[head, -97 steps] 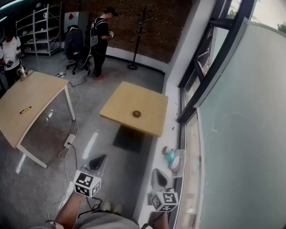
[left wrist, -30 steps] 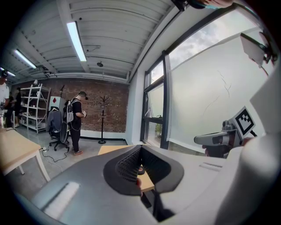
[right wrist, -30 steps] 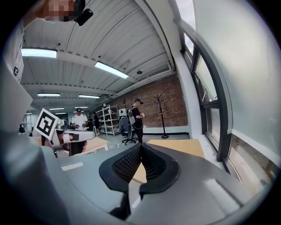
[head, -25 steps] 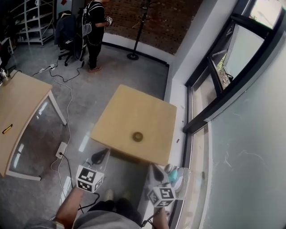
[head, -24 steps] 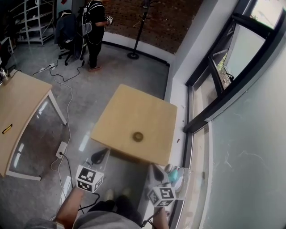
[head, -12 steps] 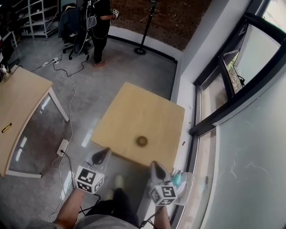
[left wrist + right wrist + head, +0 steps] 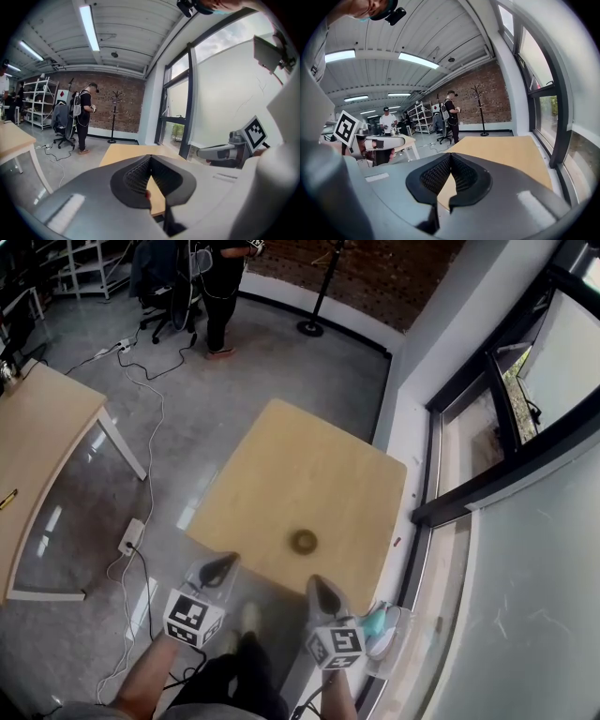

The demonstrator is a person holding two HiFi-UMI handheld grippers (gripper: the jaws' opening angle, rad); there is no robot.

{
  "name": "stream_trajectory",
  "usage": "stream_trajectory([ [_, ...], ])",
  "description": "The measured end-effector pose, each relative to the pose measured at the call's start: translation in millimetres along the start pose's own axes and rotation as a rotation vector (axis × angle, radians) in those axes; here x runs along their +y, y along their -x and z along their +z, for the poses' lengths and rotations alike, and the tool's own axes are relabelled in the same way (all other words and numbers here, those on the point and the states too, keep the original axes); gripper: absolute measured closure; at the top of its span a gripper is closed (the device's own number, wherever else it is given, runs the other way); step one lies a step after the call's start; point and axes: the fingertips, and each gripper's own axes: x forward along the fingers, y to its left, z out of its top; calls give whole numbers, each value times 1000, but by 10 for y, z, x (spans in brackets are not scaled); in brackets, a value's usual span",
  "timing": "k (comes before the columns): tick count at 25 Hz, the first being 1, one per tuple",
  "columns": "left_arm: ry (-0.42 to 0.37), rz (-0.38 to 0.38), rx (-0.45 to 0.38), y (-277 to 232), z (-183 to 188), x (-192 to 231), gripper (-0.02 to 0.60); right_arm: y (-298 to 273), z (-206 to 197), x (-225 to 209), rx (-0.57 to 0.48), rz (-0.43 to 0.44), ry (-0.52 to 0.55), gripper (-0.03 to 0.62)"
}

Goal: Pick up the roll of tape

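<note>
Hovering at the near edge of a square wooden table (image 7: 300, 474), the left gripper (image 7: 218, 565) and right gripper (image 7: 317, 581) both have their jaws pressed together and hold nothing (each gripper's own view shows the ribbed pads (image 7: 136, 176) meeting at the tips, with only bare tabletop beyond). The left gripper hangs over the floor (image 7: 234, 390) just off the table's near left corner, and the right one's tips reach the near edge. The tape (image 7: 302, 541) sits alone on the table, near that edge and apart from both grippers, a little closer to the right one. It lies flat with its hole facing up, and being round it shows no long axis from above. Around the table are grey polished concrete, a cable (image 7: 141, 381) trailing across it, and a second table (image 7: 42, 442) at the left. A dark-framed window (image 7: 487, 456) runs along the right. At the far end a person (image 7: 223, 277) stands near a coat stand (image 7: 323, 292).
</note>
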Motion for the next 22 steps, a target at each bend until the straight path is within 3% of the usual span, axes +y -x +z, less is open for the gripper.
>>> stream_trajectory([
  [11, 23, 10, 62, -389, -401, 147, 581, -417, -471, -391, 106, -6, -10, 580],
  [22, 72, 6, 110, -622, -771, 230, 581, -778, -803, -484, 177, 24, -21, 580],
])
